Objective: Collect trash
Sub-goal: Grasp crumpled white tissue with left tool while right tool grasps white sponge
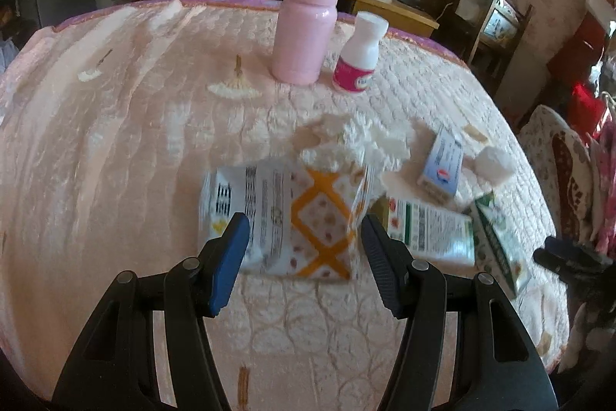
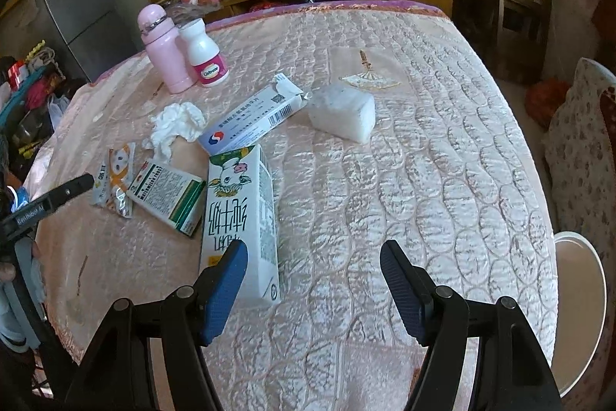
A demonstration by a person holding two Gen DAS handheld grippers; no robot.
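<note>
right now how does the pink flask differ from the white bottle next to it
The pink flask is taller, all pink with a domed lid; the white bottle is shorter, white with a flat cap and a pink label. Both stand upright, side by side on the table.

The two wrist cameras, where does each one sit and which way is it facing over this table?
Left wrist: on the left gripper, angled down at the snack wrapper; its own open fingers show.
Right wrist: on the right gripper, angled down beside the milk carton; its own open fingers show.
Shared: pink bottle, white pill bottle, crumpled tissue.
</note>
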